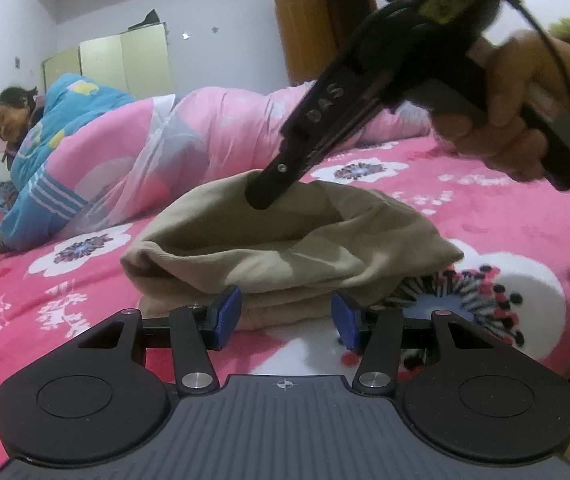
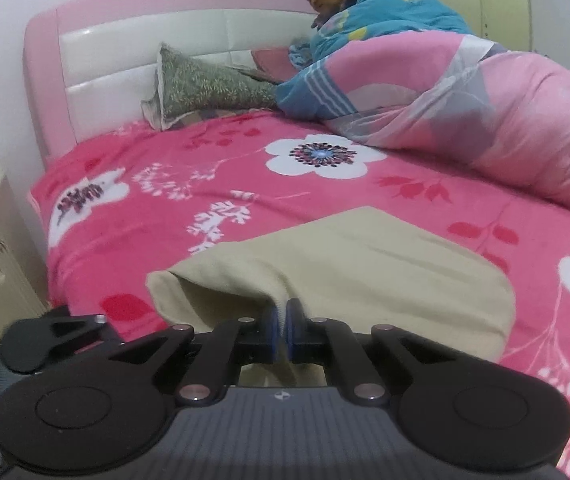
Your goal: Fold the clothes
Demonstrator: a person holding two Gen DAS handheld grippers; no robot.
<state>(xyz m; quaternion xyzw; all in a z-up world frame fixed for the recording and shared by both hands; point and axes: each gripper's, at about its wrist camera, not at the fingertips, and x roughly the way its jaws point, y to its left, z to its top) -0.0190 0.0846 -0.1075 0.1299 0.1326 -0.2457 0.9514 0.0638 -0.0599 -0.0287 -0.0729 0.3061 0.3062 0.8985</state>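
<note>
Fold in progress, judged past the halfway mark: the beige garment (image 1: 285, 236) lies on the pink floral bed (image 1: 85, 280) already doubled into a compact bundle of at least 2 visible layers, a flat lower layer touching the bedspread and a puffed upper layer draped over it. Left side of the bundle: a rounded, closed fold edge, soft and thick, no crease pressed in. Centre: the left tool (image 1: 286, 316) sits low at the near edge of the bundle, jaws at a middling gap, blue pads to either side of the lower layer's edge; whether they actually press the cloth cannot be told, so no grip is recorded. Right and above: the right tool (image 1: 261, 200), held in a hand (image 1: 505, 120) with a green cuff, points down into the top of the bundle; in its own view (image 2: 283, 328) the pads are closed narrow on a pinch of the beige fabric, which tents upward from the pinch (the cloth looks limp, matte, knit-like, likely to slump once let go). Left to do, as a judgement: lay the lifted flap flat, square the edges, smooth the bulge. A person under a quilt (image 1: 125, 152) lies at the far side of the bed, well apart from the garment.
</note>
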